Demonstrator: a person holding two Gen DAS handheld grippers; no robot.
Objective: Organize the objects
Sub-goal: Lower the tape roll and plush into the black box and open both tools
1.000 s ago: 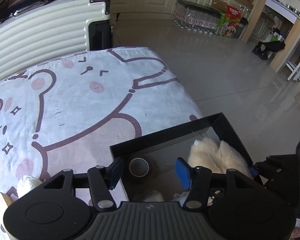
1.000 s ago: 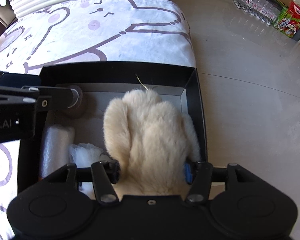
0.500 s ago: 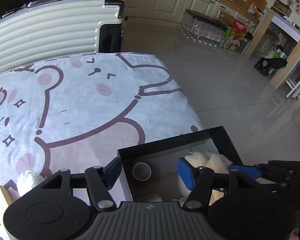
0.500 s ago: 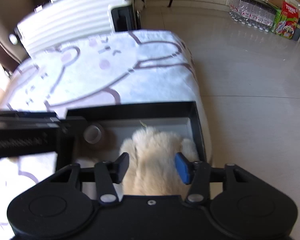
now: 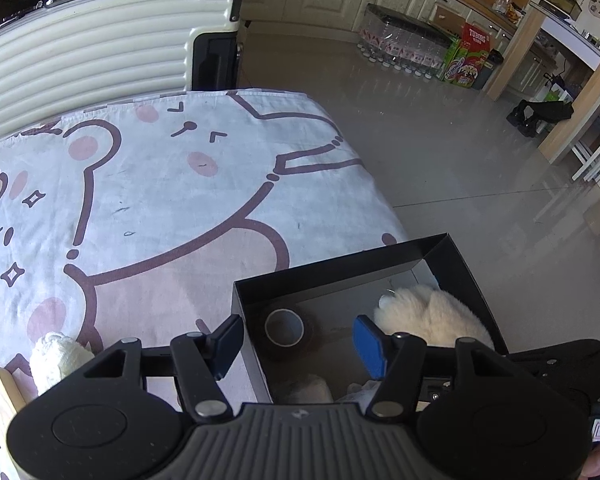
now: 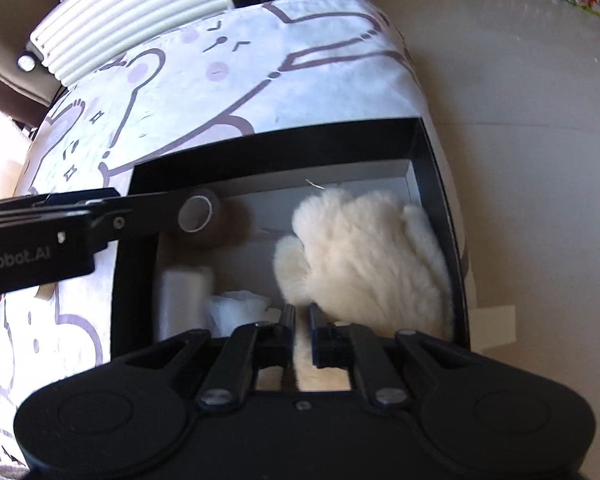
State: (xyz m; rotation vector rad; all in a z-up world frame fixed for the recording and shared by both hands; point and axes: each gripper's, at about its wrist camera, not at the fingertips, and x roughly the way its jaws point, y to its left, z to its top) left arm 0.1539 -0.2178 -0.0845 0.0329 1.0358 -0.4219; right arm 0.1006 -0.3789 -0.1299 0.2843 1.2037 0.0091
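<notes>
A black box (image 6: 436,184) sits at the near corner of a bed covered with a cartoon bear sheet (image 5: 160,200), and the fluffy cream glove (image 6: 364,256) lies inside it, filling the box's right half with its fingers toward the far wall. The right gripper (image 6: 300,316) hangs over the near end of the glove with its jaws drawn almost together; a narrow strip of cream fur shows in the slit between them, but whether the pads actually pinch the fur cannot be told from this view. In the box's far left corner a tape roll (image 6: 204,216) lies tilted against the wall, and nearer along the left side are a white roll (image 6: 184,300) and a crumpled white wad (image 6: 236,308), just beside the glove's thumb. The left gripper (image 5: 296,340) hovers over the box's left wall with its blue-padded jaws apart and nothing between them: one finger is outside the box above the sheet, the other over the interior, with the tape roll seen between them below. A small white plush (image 5: 60,356) rests on the sheet left of that gripper. A ribbed white suitcase (image 5: 100,48) stands at the bed's far end.
</notes>
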